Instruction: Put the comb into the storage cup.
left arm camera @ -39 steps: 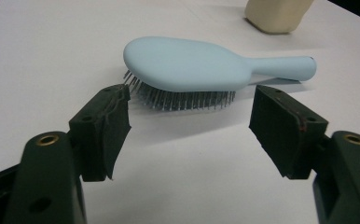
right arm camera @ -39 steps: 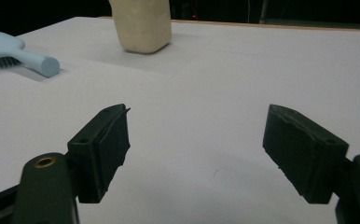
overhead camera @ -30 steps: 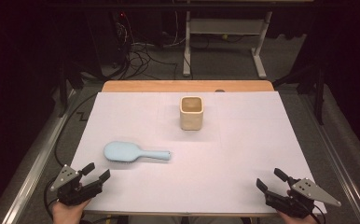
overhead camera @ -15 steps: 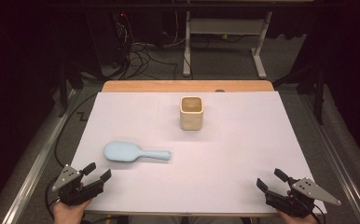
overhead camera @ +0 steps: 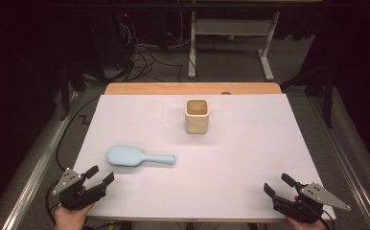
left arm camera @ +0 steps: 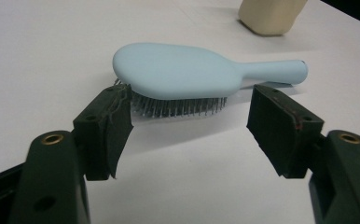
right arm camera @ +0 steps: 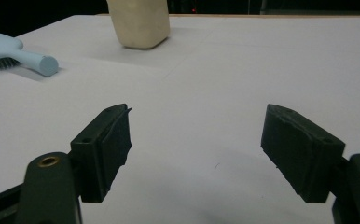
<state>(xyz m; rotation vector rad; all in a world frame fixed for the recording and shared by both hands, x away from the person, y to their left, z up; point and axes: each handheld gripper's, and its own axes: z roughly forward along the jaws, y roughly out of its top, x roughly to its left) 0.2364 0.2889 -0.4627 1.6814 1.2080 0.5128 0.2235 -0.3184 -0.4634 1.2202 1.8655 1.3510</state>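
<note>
We find no text, label, brand, number or sign that can be read on anything in these views.
</note>
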